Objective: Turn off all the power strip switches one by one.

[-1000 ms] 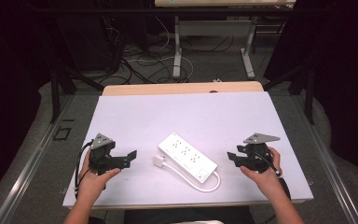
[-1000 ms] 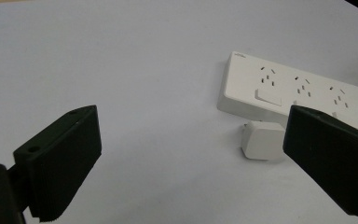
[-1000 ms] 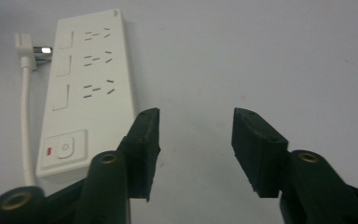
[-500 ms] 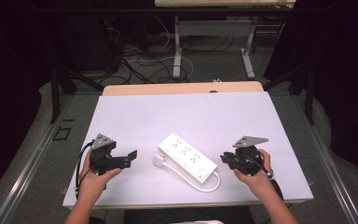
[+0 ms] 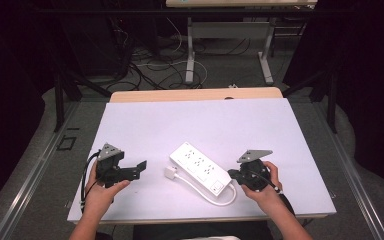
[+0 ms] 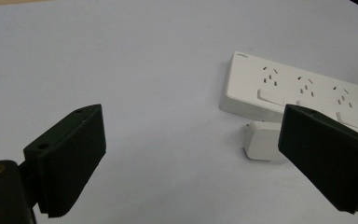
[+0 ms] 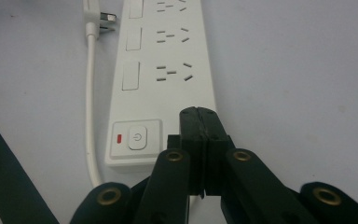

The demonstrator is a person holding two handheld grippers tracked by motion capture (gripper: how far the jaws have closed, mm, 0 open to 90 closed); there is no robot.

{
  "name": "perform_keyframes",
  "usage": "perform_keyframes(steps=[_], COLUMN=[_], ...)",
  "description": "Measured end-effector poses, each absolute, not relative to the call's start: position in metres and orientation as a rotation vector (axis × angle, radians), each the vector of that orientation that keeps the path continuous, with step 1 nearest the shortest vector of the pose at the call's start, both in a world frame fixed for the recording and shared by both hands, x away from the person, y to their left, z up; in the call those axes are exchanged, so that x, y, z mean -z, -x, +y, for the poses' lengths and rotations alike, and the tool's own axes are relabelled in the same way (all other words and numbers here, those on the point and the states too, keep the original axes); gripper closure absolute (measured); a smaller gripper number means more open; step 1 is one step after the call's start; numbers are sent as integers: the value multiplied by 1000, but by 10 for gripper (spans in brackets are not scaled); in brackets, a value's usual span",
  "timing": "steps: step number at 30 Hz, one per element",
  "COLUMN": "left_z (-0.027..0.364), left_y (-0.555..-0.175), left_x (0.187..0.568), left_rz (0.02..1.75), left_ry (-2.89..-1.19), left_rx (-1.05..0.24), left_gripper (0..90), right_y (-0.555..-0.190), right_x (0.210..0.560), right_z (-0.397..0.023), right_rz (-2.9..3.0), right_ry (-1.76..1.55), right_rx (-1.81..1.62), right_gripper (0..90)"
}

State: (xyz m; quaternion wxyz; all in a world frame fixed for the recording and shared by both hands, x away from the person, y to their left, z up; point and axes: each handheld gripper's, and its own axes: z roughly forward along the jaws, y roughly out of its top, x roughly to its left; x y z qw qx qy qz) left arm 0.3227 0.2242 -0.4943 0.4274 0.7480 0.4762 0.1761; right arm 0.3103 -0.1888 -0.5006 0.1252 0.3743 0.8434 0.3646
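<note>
Nearest the front edge of the white table (image 5: 145, 125), each of the person's hands held a gripper. The right gripper (image 5: 231, 174), toward the front right corner, had its jaws pressed flat together with nothing between them; they had just been closing. In the right gripper view those joined jaws hovered at the switch end of the power strip (image 7: 163, 84), beside its power button (image 7: 137, 136) with a red mark; contact could not be confirmed. The left gripper (image 5: 141, 167), toward the front left corner, stood with its jaws spread wide and empty, aimed across the bare surface at the strip's far end. The power strip lay diagonally near the middle of the front half of the table, between the two grippers, sockets facing up. Its white cord (image 5: 215, 198) looped round from the switch end along the front side, ending in the plug (image 5: 171, 173), which rested just beside the strip's left end. Beyond the table's rear edge, a wooden strip (image 5: 195, 95) adjoined it, and cables lay on the floor (image 5: 145, 60) behind.
</note>
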Motion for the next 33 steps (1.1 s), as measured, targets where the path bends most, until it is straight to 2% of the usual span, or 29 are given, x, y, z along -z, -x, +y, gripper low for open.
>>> perform_keyframes(steps=[16, 33], left_z=[225, 226], left_y=[-323, -324], left_x=[495, 497], left_rz=[1193, 1193], left_ry=[-1878, -1879], left_rx=[-439, -447], left_gripper=[89, 95], right_y=[-307, -308], right_x=[514, 522], right_z=[-160, -148], right_rz=[2577, 2626], right_ry=[-1039, -1002], right_rx=[-1007, -941], right_gripper=[900, 900])
